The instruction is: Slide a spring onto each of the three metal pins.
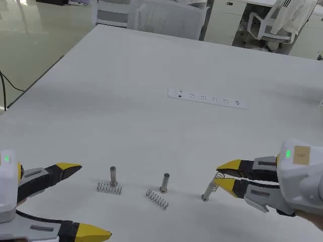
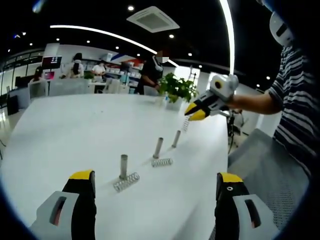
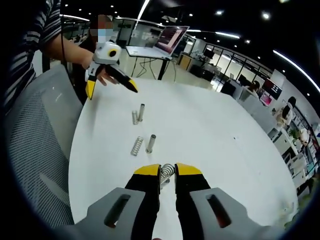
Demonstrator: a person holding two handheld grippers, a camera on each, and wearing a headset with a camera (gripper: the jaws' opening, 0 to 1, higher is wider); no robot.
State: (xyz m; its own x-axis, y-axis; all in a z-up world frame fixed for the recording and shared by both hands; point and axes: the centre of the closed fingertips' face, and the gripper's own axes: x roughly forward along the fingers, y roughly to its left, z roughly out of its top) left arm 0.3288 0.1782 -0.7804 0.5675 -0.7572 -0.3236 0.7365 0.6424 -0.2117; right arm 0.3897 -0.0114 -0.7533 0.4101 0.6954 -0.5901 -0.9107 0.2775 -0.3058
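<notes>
In the head view, the white worktop carried three metal pins in a row near its front edge. The first pin and the second pin stood upright. The first spring lay at the foot of the first pin, and the second spring lay just beside the second pin. The third pin leaned over towards the right. The right gripper had its yellow tips closed on the third spring, whose lower end was at the top of that pin. The left gripper was at the bottom left with its jaws spread wide and nothing between them. A power strip lay further back on the worktop.

In the left gripper view, the left gripper had its two jaws far apart at the bottom. Beyond them stood the first pin with the first spring beside it. Then came the second pin with the second spring, then the third pin. The right gripper held the third spring just above the third pin. I could not tell whether the coil was over the pin's tip. A person's striped sleeve showed at the right.

In the right gripper view, the right gripper had its jaws nearly together, pinching the third spring. Further off stood the second pin and the second spring. Beyond them were the first pin and the first spring. The left gripper was beyond those, with its jaws splayed.
</notes>
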